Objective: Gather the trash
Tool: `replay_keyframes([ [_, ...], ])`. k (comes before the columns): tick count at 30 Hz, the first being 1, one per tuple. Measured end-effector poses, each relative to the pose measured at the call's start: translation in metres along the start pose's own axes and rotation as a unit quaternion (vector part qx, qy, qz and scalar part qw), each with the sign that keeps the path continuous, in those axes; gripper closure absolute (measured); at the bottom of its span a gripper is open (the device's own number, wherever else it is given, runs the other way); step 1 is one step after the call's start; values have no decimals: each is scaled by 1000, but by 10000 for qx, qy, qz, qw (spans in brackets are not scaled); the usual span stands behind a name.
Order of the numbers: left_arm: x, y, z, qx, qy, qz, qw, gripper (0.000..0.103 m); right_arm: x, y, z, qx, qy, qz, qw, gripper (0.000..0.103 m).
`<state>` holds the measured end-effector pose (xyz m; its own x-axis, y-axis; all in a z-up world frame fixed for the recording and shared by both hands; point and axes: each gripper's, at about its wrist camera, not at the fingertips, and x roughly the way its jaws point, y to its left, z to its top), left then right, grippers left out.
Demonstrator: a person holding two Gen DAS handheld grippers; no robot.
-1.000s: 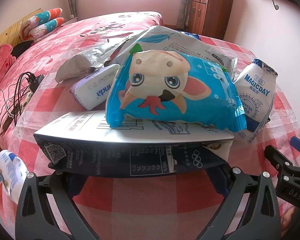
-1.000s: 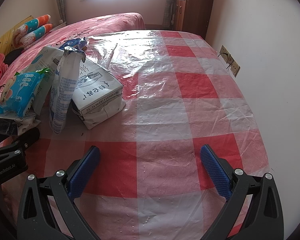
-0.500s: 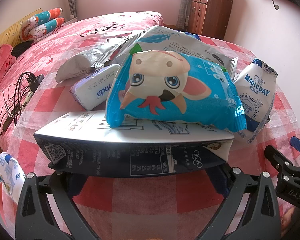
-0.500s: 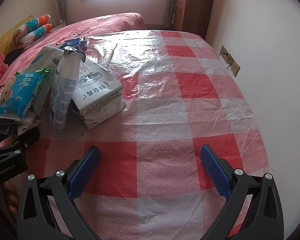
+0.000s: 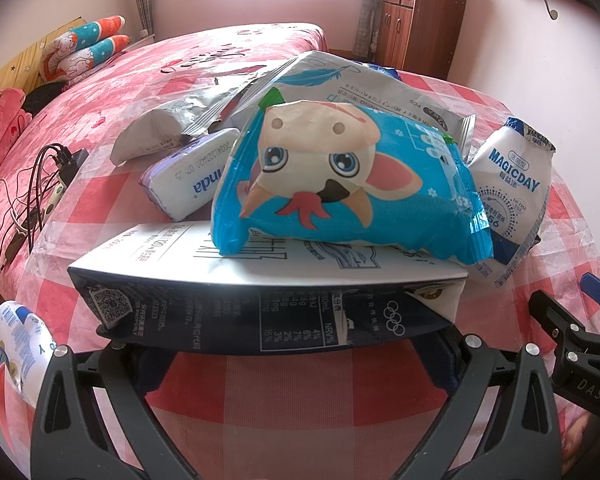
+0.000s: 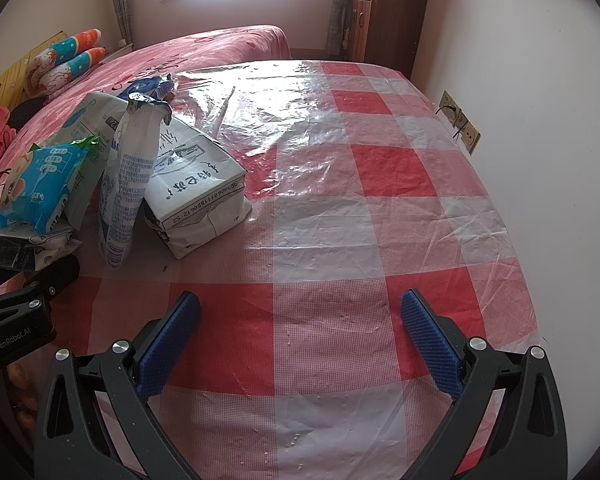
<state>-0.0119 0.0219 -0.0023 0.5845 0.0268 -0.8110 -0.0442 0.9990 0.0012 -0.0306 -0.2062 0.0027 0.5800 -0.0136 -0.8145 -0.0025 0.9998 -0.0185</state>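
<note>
Trash lay uncollected on the checked table (image 6: 380, 216) as the left tongs (image 5: 292, 360) pinched a flattened milk carton (image 5: 260, 300) bearing a blue wipes pack (image 5: 340, 184), the right tongs (image 6: 300, 340) spread empty.

Tablecloth (image 6: 380, 208): red, pink and white checks under a glossy clear film.
Flattened carton (image 5: 260, 280): white top with black print, dark navy side with white text and a QR code.
Snack packet (image 5: 340, 184): bright blue, cream cartoon animal with blue eyes, pink ear, red mark.
Milk pouch (image 5: 508, 188): white with blue lettering and dotted circle.
Tissue pack (image 5: 188, 184): white, blue letters, purple edge.
Large wipes bag (image 5: 360, 88): silver-white, blue feather.
Bedspread (image 5: 140, 72): pink-red with printed motifs.
Cabinet (image 6: 384, 12): dark reddish-brown wood.
Right gripper (image 6: 300, 336): black frame, blue textured pads (image 6: 428, 336).
</note>
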Motion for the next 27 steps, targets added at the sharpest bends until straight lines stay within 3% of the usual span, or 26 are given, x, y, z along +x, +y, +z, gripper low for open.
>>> replay_keyframes([
  [19, -3, -4, -4, 38, 20, 32, 10000, 4, -6, 3, -7, -94, -2, 82, 9999, 4],
  [27, -25, -3, -19, 302, -205, 218, 9991, 4, -14, 9, -21, -230, -5, 168, 9996, 4],
])
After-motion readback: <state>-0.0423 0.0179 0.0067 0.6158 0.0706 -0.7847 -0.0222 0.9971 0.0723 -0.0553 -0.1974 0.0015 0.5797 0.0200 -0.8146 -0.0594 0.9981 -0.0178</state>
